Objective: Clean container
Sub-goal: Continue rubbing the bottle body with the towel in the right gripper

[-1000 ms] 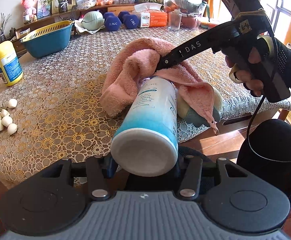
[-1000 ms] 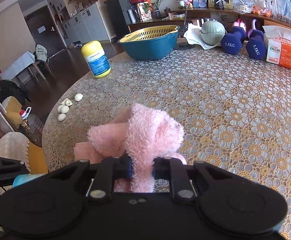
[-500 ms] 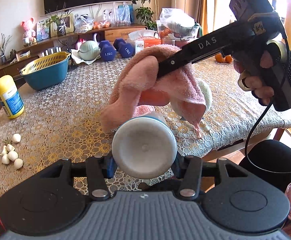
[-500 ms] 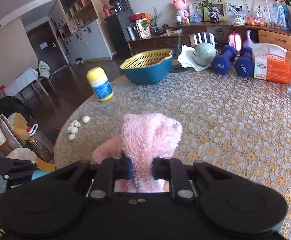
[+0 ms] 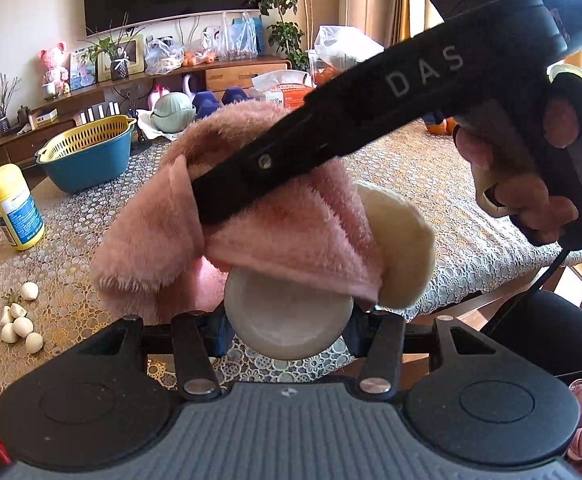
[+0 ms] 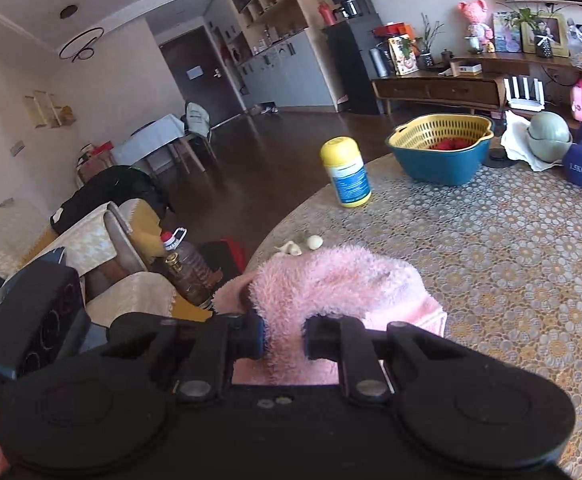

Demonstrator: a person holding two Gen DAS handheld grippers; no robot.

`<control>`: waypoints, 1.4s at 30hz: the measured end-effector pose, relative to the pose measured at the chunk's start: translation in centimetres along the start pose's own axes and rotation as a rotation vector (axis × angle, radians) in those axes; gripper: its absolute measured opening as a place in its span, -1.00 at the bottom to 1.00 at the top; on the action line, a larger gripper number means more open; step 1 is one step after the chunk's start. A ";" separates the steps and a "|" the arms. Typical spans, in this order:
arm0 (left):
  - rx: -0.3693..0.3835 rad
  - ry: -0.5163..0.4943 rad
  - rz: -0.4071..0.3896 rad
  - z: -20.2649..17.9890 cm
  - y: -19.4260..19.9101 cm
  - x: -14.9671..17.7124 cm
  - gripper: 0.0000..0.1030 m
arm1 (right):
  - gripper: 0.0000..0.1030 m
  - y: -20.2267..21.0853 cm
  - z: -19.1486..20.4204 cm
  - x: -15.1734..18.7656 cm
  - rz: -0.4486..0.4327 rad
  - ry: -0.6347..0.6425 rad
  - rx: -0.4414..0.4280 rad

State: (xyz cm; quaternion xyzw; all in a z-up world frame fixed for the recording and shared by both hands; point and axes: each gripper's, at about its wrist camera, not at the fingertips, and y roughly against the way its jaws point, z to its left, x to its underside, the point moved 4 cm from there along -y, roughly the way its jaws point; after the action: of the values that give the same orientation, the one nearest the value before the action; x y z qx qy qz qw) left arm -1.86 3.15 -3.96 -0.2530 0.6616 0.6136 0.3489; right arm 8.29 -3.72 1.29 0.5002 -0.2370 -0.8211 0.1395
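A round dining table (image 6: 511, 248) under a gold-patterned lace cloth fills a sunlit living room, its far side lined with a blue basin holding a yellow colander (image 5: 87, 152), purple dumbbells (image 6: 581, 162) and a tissue pack (image 5: 287, 88). A yellow-capped bottle (image 5: 13, 208) stands left of the basin near the table's edge, and garlic cloves (image 5: 19, 326) lie scattered nearer the camera than that bottle. The container (image 5: 289, 326), a cylindrical canister seen bottom-on from the left wrist camera, is held off the table in front of the basin, clamped across its body by the left gripper (image 5: 289, 330), whose jaws are set fairly wide around it. The right gripper (image 6: 285, 338), held in a person's hand (image 5: 531, 184), pinches a fold of fluffy pink towel (image 5: 275, 224) with its jaws narrowed on the pile; the towel drapes over the canister's far end, hiding its top. The canister looks like smooth, rigid plastic, probably light and liable to slip or spin under a sideways rub, so a firm hold across mid-body seems soundest. The towel is soft and floppy, best gripped by a bunched fold.
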 end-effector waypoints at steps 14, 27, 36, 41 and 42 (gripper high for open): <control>0.017 0.005 0.001 0.5 0.0 0.2 0.00 | -0.71 -2.8 -3.2 2.2 0.095 -0.034 0.097; 0.025 0.003 0.018 0.5 -0.3 0.3 0.00 | -0.70 -3.2 -8.5 3.9 0.099 -0.110 0.226; 0.017 0.005 0.028 0.6 -0.4 0.2 0.00 | -0.69 -2.6 -9.5 4.5 0.087 -0.112 0.295; 0.009 -0.007 0.023 0.4 -0.3 0.2 0.00 | -0.70 -0.8 -8.8 3.9 0.032 -0.131 0.284; 0.008 -0.010 0.022 0.4 -0.3 0.1 0.00 | -0.70 -0.5 -8.5 3.9 0.022 -0.137 0.274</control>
State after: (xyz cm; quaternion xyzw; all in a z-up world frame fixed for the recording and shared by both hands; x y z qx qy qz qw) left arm -1.68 3.53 -4.24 -0.2414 0.6651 0.6160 0.3463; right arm 14.09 -7.26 -5.21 0.4548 -0.3612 -0.8117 0.0622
